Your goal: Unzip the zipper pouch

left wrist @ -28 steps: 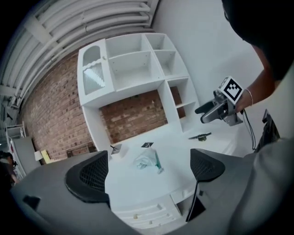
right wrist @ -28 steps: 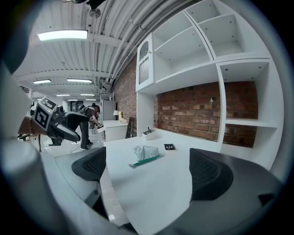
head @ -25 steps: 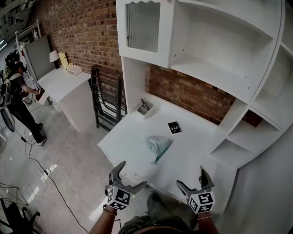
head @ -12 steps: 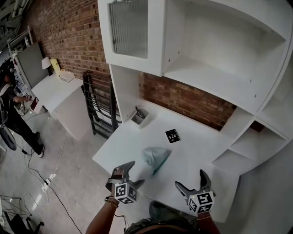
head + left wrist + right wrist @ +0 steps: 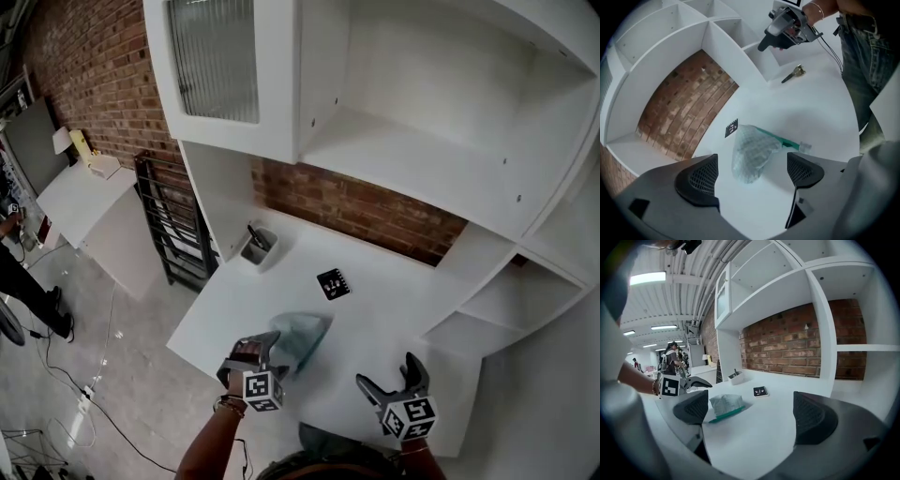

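Far left, a person point(image 5: 21, 281) stands on the floor by a second white desk point(image 5: 80, 187). A black folded frame point(image 5: 173, 220) leans on the brick wall point(image 5: 361, 202) just right of that desk.

On to the main counter point(image 5: 394, 309): a small white tray point(image 5: 258, 246) w/ a dark pen-like thing in it sits at the far-left corner.

Now the left claw point(image 5: 267, 354), at the near-left edge, tipped down twd the counter. Its jaws have just been closing a bit but are wide apart. The zipper pouch point(image 5: 752, 150) lies ahead, its near end lined up btwn the pads, neither pad on it. So no grip.

The pouch itself is pale and mesh-looking w/ a green zip strip along one edge. It lies flat on the counter, near-left of centre, just beyond that claw.

A small black card point(image 5: 333, 283) w/ white marks lies a bit farther back, right of the pouch and apart from it.

The right claw point(image 5: 386, 373) hovers at the near edge, well right of the pouch, jaws spread wide, only bare counter btwn them.

Far right: white open shelves point(image 5: 487, 300), nothing on them.
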`<state>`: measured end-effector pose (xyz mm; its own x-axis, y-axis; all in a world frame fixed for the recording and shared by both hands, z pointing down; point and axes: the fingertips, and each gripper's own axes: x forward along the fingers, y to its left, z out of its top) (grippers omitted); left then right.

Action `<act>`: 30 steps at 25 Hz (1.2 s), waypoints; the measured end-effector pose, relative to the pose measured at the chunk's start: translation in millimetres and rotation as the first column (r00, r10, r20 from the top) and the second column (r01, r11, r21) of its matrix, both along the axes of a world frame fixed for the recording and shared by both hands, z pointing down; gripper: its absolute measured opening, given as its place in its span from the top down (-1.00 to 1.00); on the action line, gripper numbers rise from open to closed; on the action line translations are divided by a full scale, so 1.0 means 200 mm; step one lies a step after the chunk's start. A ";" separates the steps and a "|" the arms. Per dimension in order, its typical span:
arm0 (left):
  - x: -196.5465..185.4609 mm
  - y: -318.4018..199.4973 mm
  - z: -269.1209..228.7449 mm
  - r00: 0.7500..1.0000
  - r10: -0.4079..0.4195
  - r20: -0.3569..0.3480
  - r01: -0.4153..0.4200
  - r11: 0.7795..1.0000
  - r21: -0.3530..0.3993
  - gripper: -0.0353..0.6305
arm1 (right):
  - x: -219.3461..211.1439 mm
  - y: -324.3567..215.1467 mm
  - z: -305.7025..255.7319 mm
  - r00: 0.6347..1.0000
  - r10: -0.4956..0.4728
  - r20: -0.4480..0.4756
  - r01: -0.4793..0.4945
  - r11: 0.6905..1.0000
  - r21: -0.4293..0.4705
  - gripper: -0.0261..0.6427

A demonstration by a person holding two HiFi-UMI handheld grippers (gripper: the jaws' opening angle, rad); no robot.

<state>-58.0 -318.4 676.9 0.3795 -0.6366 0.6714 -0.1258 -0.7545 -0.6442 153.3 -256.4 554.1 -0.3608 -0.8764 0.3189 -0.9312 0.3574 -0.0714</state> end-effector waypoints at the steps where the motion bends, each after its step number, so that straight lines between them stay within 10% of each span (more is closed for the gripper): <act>1: 0.03 -0.01 0.02 1.000 0.029 0.009 -0.029 1.000 -0.005 -0.48 | 0.02 -0.01 0.01 1.000 0.012 0.001 -0.012 1.000 -0.004 -0.76; 11: 0.19 -0.11 0.19 0.932 0.252 0.259 -0.261 0.965 0.002 -0.33 | 0.10 -0.01 0.09 0.998 0.062 -0.005 -0.063 0.997 -0.050 -0.76; 16: 0.19 -0.12 0.23 0.928 0.267 0.260 -0.265 0.963 -0.043 -0.14 | 0.14 -0.01 0.10 0.997 0.082 -0.010 -0.083 0.995 -0.059 -0.76; 22: 0.23 -0.14 0.21 0.986 0.154 0.060 -0.149 0.985 -0.093 0.77 | 0.13 -0.03 0.10 0.997 0.071 -0.004 -0.071 0.996 -0.060 -0.76; 30: 0.23 -0.19 -0.06 0.964 -0.048 -0.262 -0.003 0.982 -0.190 0.86 | 0.09 -0.06 0.09 0.999 0.032 0.002 -0.032 0.998 -0.054 -0.76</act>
